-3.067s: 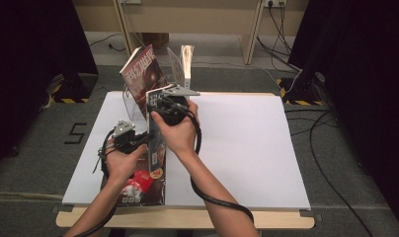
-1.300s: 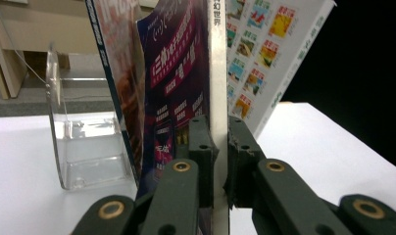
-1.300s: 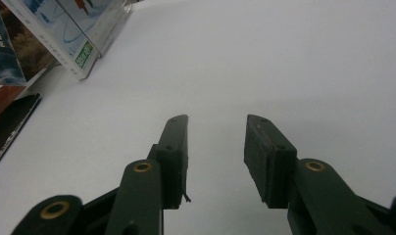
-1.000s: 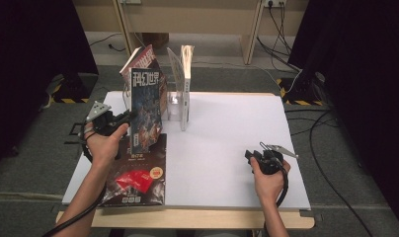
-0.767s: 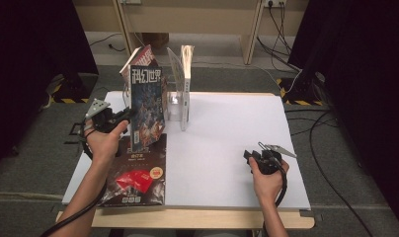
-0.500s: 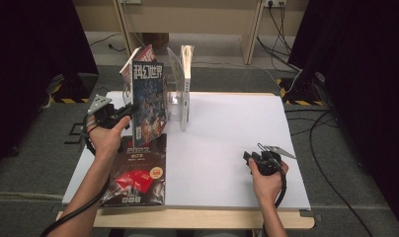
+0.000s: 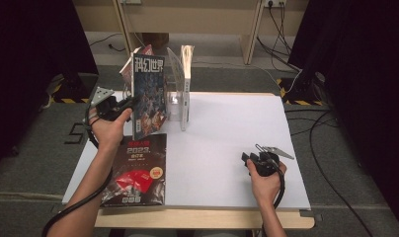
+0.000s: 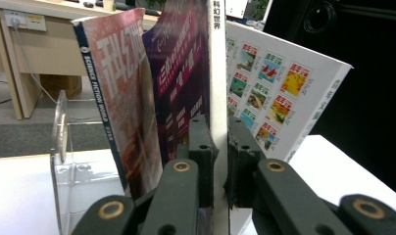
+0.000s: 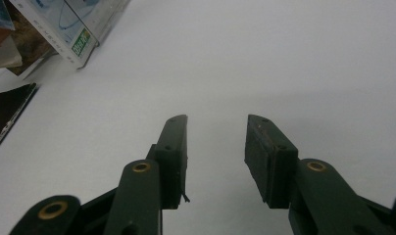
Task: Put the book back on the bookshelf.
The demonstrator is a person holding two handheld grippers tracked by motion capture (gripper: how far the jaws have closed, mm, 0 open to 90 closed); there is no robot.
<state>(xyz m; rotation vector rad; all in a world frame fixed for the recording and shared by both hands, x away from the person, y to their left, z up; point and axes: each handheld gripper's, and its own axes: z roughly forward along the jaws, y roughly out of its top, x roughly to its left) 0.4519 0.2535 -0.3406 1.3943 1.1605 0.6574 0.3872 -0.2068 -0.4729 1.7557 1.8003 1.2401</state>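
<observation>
At the left side of the worktop (image 7: 227, 148), my left claw (image 7: 126, 104) is clamped on the spine edge of an upright magazine (image 7: 149, 96), its jaws pressed flat against both covers. I hold the magazine on end at the clear rack (image 7: 180, 106), beside the magazines (image 8: 137, 93) standing there; whether its lower edge is seated in a slot cannot be determined. My right claw (image 7: 252, 160) rests low over the bare right side of the worktop with its jaws apart, holding nothing. One dark magazine (image 7: 138, 168) lies flat near the front edge, unfiled. Assessment: the held magazine needs seating and release, then the flat one remains to be racked.
</observation>
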